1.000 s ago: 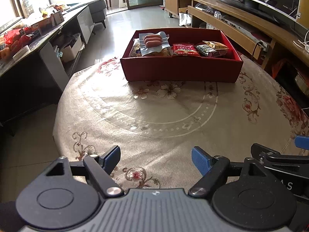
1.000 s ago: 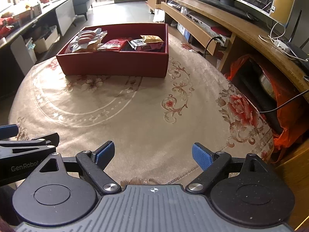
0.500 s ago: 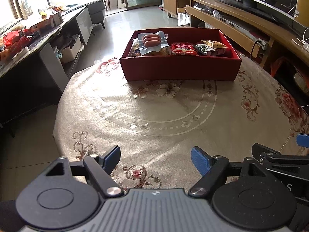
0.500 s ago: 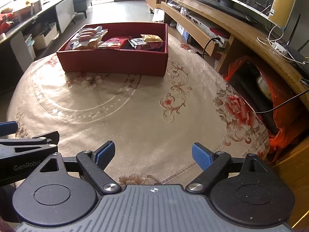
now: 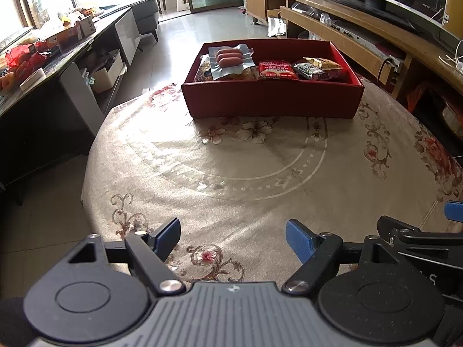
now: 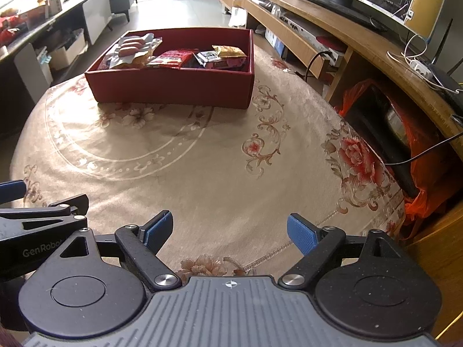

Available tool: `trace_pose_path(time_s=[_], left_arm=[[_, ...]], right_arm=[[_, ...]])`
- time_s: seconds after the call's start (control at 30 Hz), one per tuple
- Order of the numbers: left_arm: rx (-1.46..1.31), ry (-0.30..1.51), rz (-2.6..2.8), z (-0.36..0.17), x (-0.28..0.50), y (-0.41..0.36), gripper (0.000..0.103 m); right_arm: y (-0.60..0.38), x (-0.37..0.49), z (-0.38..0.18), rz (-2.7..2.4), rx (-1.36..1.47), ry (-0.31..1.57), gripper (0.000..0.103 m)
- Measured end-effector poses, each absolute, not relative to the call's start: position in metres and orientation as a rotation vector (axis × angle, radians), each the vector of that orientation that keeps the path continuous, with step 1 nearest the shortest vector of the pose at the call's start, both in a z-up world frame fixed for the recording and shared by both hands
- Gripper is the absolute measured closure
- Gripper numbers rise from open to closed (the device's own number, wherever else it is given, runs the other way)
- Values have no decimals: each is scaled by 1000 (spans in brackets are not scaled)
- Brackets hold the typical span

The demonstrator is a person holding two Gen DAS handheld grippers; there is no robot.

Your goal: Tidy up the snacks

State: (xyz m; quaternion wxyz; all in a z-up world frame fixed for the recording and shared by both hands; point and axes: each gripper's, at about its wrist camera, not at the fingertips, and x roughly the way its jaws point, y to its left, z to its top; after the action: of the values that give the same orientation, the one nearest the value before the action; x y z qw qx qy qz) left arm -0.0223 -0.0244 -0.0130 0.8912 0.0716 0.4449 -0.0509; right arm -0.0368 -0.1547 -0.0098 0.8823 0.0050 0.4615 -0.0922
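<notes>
A red box (image 5: 272, 98) stands at the far side of the round table, also in the right wrist view (image 6: 173, 86). It holds a clear sausage pack (image 5: 230, 59) at its left, a red snack pack (image 5: 276, 70), a dark pack (image 5: 308, 70) and a yellow pack (image 5: 322, 63). My left gripper (image 5: 233, 235) is open and empty over the table's near edge. My right gripper (image 6: 230, 230) is open and empty beside it, to the right. Both are well short of the box.
The table wears a beige flowered cloth (image 5: 246, 167). A dark side counter with clutter (image 5: 43, 55) runs along the left. A wooden TV bench (image 6: 361, 43) and an orange bag (image 6: 425, 179) stand close on the right.
Both grippers have drawn back slightly and tilted, so the box sits a little farther off in view. Both stay open and empty.
</notes>
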Motion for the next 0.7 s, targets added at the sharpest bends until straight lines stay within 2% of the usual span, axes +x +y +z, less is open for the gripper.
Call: trace_pose_path(time_s=[0.7], left_arm=[[193, 965, -112, -24, -51, -14, 28]], right_arm=[[-132, -58, -17, -176, -43, 1050, 19]])
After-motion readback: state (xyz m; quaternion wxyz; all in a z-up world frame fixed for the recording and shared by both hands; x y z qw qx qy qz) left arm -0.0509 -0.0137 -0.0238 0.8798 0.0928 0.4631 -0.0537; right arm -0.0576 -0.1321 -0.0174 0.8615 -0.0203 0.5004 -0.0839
